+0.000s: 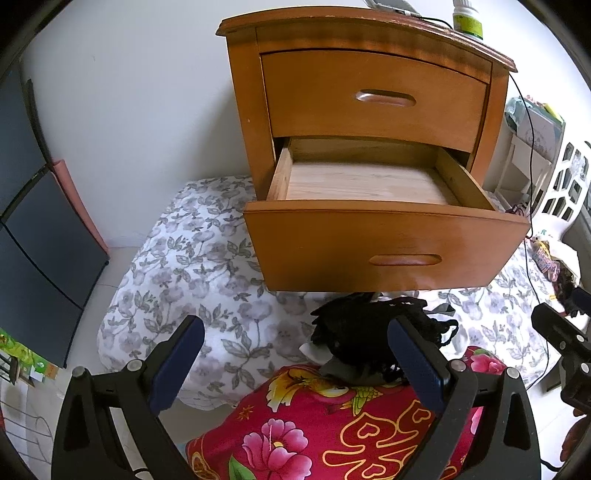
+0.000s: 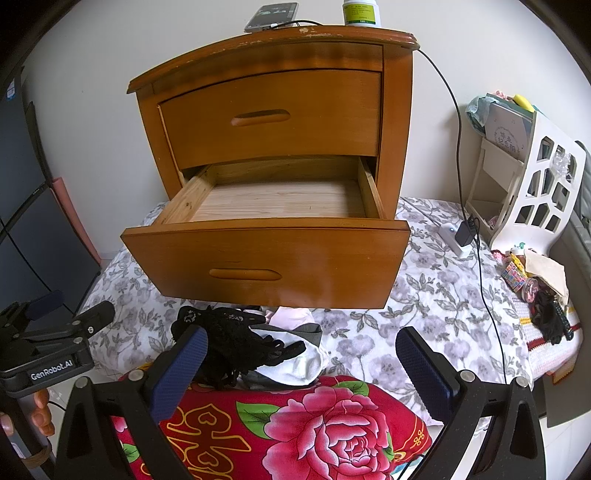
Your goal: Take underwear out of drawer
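Nearest both cameras, a red pillow with big pink flowers (image 2: 332, 424) is lying across the bottom of the view, and a small heap of underwear (image 2: 236, 350) is resting on its far edge: black lace on top, with white and grey pieces showing beneath it. The right gripper (image 2: 299, 369) is hovering over the pillow with its blue-padded fingers spread wide and nothing between them; the heap is sitting just beside its left finger, slightly ahead. The left gripper (image 1: 295, 365) is likewise standing spread and empty, and in its view the black lace (image 1: 362, 332) is lying against the inner side of its right finger, partly hidden by it.

Beneath and beyond the pillow, a white quilt printed with grey flowers (image 2: 424, 295) is covering the surface. On it, the wooden nightstand (image 2: 273, 122) is standing with its lower drawer (image 2: 280, 206) pulled out, its bare plank bottom showing; the upper drawer is closed. The open drawer front is overhanging the quilt just behind the heap.

On top of the nightstand, a phone (image 2: 271, 16) and a white bottle with a green label (image 2: 361, 13) are sitting, and a black cable (image 2: 460, 122) is running down to a charger on the quilt. To the right, a white cut-out rack (image 2: 546, 177) is holding books; a plain white wall is standing behind.
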A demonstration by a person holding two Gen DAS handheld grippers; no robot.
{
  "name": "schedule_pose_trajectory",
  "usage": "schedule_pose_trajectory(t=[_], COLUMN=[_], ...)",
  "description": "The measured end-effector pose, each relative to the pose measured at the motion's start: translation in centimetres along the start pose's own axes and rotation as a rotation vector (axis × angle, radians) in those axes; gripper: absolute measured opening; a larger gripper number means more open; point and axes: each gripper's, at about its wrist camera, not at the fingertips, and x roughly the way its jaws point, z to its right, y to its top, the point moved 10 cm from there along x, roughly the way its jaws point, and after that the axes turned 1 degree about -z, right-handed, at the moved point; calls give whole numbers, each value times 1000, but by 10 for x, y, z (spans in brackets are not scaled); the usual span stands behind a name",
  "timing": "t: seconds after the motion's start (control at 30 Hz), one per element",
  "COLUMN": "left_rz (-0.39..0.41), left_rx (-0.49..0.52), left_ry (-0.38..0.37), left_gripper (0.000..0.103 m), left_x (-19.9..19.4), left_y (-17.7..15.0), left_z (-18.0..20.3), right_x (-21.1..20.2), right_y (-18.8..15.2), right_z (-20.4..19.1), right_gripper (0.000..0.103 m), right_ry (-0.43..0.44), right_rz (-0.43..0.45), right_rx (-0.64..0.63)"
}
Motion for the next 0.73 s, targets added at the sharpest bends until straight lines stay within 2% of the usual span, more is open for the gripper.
schedule_pose_trajectory(t=[0.73], left_rz=[11], left_rx=[-10], left_ry=[4], left_gripper=[100], left_x=[-4], left_y=[2], left_z=[-4], right_x=[0], right_y=[0], right_z=[1], right_gripper=[103], right_ry=[0], right_rz=[-1], right_rx=[1])
